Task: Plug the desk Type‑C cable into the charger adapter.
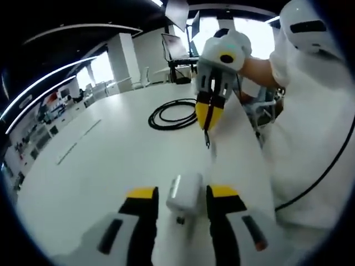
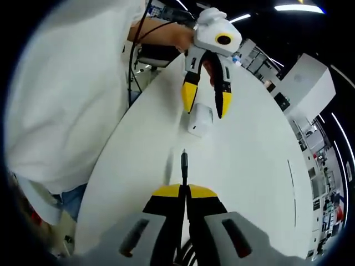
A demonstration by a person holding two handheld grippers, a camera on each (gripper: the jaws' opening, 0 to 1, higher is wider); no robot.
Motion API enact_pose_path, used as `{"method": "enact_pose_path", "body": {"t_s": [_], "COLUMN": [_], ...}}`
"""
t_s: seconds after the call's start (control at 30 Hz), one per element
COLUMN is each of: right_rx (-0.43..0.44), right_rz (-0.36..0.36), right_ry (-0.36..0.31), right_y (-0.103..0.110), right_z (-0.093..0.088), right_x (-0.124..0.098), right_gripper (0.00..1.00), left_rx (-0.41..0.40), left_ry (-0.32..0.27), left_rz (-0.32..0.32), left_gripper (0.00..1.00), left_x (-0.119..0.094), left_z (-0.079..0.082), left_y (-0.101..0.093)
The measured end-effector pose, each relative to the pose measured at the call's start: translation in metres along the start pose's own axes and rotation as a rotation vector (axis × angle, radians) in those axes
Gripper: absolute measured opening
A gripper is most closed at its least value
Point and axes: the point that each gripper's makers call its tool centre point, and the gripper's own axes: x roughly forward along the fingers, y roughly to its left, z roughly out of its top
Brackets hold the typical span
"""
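Item: charger adapter [image 1: 184, 192], white, lying on the white counter [image 1: 100, 166]; left claw [image 1: 183, 200] stood wide, a jaw on either side of it, apparently not touching. Right claw [image 2: 184, 191] was clamped on the Type‑C cable [image 2: 184, 162], plug tip projecting toward the adapter, near but apart. Remaining cable lay coiled [image 1: 173, 114] well beyond the adapter. Handling advice (a judgement): grip the adapter first; line the plug up with its port; push straight. Containers: none seen.
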Motion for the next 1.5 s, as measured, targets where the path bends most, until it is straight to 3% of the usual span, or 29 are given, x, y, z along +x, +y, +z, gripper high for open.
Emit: {"method": "enact_pose_path", "body": {"t_s": [0.43, 0.7, 0.87, 1.5], "right_rx": [0.001, 0.001, 0.003, 0.004], "right_rz": [0.001, 0.004, 0.007, 0.017], "right_ry": [0.001, 0.004, 0.003, 0.007], "right_y": [0.000, -0.001, -0.001, -0.002], "right_z": [0.000, -0.001, -0.001, -0.001], "right_x": [0.000, -0.001, -0.001, -0.003], "right_gripper": [0.01, 0.01, 0.01, 0.01], "left_rx": [0.062, 0.073, 0.078, 0.087], "left_ry": [0.076, 0.090, 0.110, 0.183], "left_rz": [-0.031, -0.054, -0.093, -0.167], "left_gripper": [0.31, 0.31, 0.26, 0.27], "left_x": [0.004, 0.005, 0.008, 0.016], "left_z": [-0.002, -0.002, -0.003, -0.003], "left_y": [0.000, 0.001, -0.003, -0.010]}}
